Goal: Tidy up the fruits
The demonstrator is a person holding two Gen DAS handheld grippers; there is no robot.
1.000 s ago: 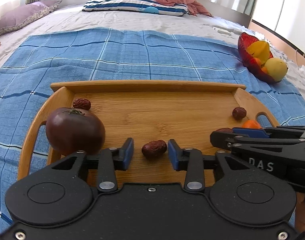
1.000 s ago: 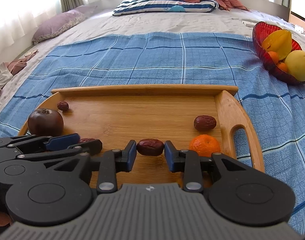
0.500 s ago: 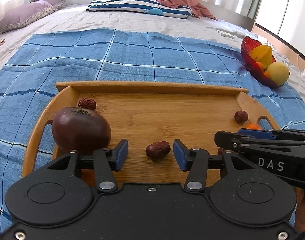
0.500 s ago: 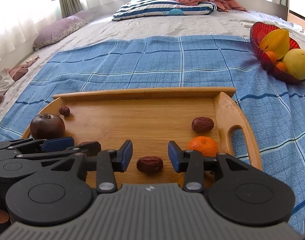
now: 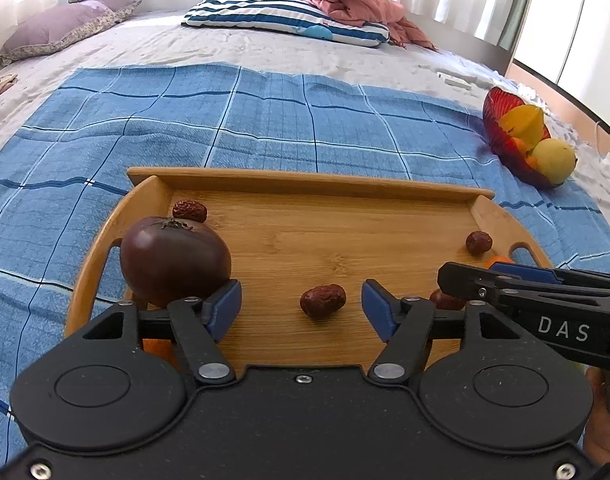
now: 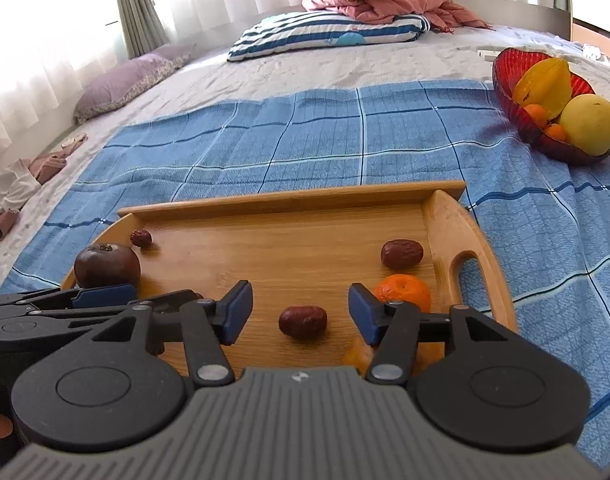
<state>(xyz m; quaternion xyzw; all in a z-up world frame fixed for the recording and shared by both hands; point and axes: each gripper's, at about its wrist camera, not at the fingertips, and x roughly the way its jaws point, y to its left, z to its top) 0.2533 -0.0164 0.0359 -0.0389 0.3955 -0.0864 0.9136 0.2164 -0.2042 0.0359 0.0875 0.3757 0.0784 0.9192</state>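
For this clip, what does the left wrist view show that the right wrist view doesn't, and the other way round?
Only the left wrist view: the date lying between the open left hand-held gripper, pads clear of it.
Only the right wrist view: the whole mandarin and another date between the open right hand-held gripper, untouched.
Both: wooden tray, dark tomato, red fruit bowl. Both grippers' jaws have just been opening.

left wrist: close, tilted down over tray (image 5: 305, 184) | right wrist: same | shared: tray, red bowl (image 6: 505, 76)
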